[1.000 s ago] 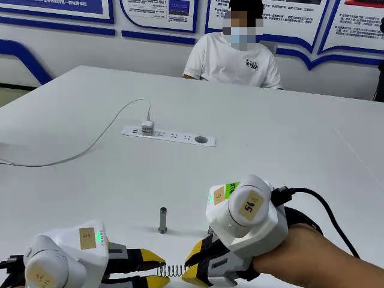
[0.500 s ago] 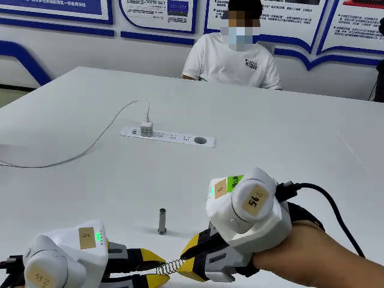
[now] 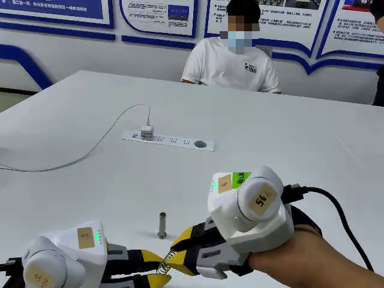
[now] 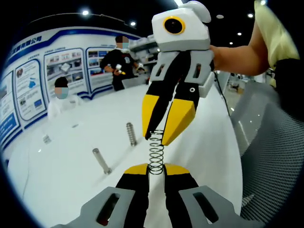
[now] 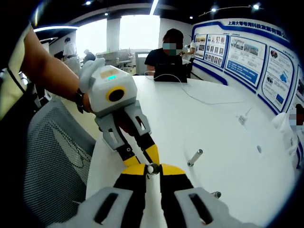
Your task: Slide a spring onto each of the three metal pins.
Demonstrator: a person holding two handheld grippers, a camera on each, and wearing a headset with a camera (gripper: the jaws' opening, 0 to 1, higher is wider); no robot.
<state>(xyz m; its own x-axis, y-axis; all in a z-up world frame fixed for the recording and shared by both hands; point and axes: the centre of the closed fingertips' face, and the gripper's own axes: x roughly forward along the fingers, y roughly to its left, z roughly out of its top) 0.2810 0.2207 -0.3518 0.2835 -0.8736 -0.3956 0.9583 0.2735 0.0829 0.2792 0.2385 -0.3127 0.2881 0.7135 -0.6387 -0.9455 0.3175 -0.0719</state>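
A small steel spring [image 3: 165, 261] spans the gap between my two grippers near the table's front edge. My left gripper [image 3: 159, 266] is shut on its lower end, low at the left. My right gripper [image 3: 177, 254] is shut on its upper end, coming in from the right. In the left gripper view the spring [image 4: 156, 154] rises from my own yellow tips [image 4: 156, 169] to the right gripper [image 4: 159, 136]. One upright metal pin [image 3: 162, 225] stands just behind them. Two pins [image 4: 100, 160] [image 4: 130, 134] stand on the table. The spring's end ring [image 5: 152, 168] sits between my right tips.
A white power strip [image 3: 174, 138] with a plugged charger [image 3: 147, 131] and a cable [image 3: 90, 150] lies mid-table. A person [image 3: 231, 60] sits at the far side. A grey mesh chair [image 5: 52, 156] stands by the near table edge.
The right gripper has risen a little and shifted left, so the spring now slants up from the left gripper instead of lying level. The head camera has tilted slightly.
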